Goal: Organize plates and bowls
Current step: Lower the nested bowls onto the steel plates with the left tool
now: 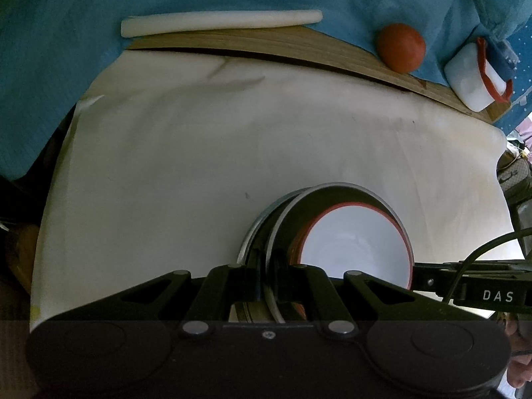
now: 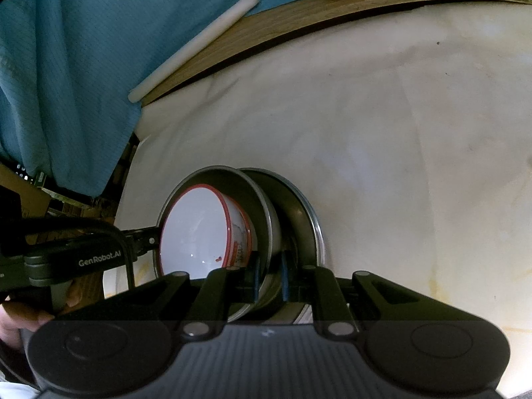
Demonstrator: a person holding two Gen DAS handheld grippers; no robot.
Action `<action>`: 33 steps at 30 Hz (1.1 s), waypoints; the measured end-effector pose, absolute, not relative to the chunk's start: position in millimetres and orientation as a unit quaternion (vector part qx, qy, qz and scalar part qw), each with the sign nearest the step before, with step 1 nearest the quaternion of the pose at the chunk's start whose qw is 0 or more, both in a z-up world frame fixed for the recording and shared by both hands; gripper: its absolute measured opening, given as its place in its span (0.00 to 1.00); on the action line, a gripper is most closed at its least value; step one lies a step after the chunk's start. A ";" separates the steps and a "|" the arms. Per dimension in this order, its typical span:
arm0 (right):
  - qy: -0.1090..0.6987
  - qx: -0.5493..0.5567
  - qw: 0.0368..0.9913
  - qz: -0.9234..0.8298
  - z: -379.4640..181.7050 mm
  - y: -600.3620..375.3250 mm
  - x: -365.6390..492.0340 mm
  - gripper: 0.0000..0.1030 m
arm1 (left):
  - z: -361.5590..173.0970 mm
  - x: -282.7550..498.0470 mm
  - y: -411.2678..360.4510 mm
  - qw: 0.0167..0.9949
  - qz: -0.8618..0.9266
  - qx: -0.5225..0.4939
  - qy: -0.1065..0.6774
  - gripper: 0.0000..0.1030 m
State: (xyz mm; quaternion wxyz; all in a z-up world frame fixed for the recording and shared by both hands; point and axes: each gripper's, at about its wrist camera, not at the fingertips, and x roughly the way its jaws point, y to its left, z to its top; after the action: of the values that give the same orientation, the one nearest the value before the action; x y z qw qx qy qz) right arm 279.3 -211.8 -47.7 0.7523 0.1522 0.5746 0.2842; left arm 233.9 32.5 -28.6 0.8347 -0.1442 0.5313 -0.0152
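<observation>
Plates and bowls are gathered here as one nested stack, low and centre in both wrist views, over the pale table [image 1: 199, 153] covered in cream sheeting.

Largest is the dark outer dish [image 1: 292, 206], grey-rimmed, with a second dark grey-rimmed dish [image 2: 259, 199] nested against it. Inside sits the white bowl [image 1: 359, 242] with a red rim. All mouths face the same way: rightward in the left wrist view, leftward in the right wrist view, so the stack looks tilted onto its edge, not lying flat. Its stacking axis runs roughly across each frame.

Both tools grip it by the rim. The left tool [image 1: 266, 276] is pressed together on the thin wall of a dark dish, at lower centre. The right tool [image 2: 269, 276] pinches a dish wall likewise. Two opposed rim pinches likely keep the nest from sliding apart while carried. Whether the stack's lower edge touches the table I cannot tell.

Along the upper edge lie a white rod [image 1: 219, 21], an orange ball [image 1: 400, 48] and a small white container [image 1: 472, 76], upper right.
</observation>
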 end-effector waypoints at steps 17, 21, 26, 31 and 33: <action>0.571 0.156 0.758 0.273 -48.4 -211.3 270.8 0.16 | -32.6 233.0 33.8 0.837 -0.030 -0.140 0.528 0.07; 0.562 0.151 0.770 0.264 -46.3 -209.5 265.2 0.18 | -29.8 230.9 34.5 0.845 -0.030 -0.130 0.518 0.11; 0.547 0.149 0.786 0.247 -42.1 -207.4 256.0 0.29 | -27.6 229.1 36.0 0.849 -0.036 -0.122 0.512 0.16; 0.530 0.137 0.806 0.228 -38.8 -202.6 244.2 0.34 | -24.3 224.8 39.2 0.857 -0.039 -0.110 0.501 0.26; 0.520 0.127 0.816 0.219 -38.0 -200.2 238.3 0.38 | -22.5 222.7 40.5 0.861 -0.032 -0.107 0.496 0.32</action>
State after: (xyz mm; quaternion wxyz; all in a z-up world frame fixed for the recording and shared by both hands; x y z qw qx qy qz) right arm 238.3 -200.2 -38.0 0.8158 0.1272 0.5199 0.2193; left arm 222.7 40.5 -22.5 0.8610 -0.1070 0.4962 -0.0325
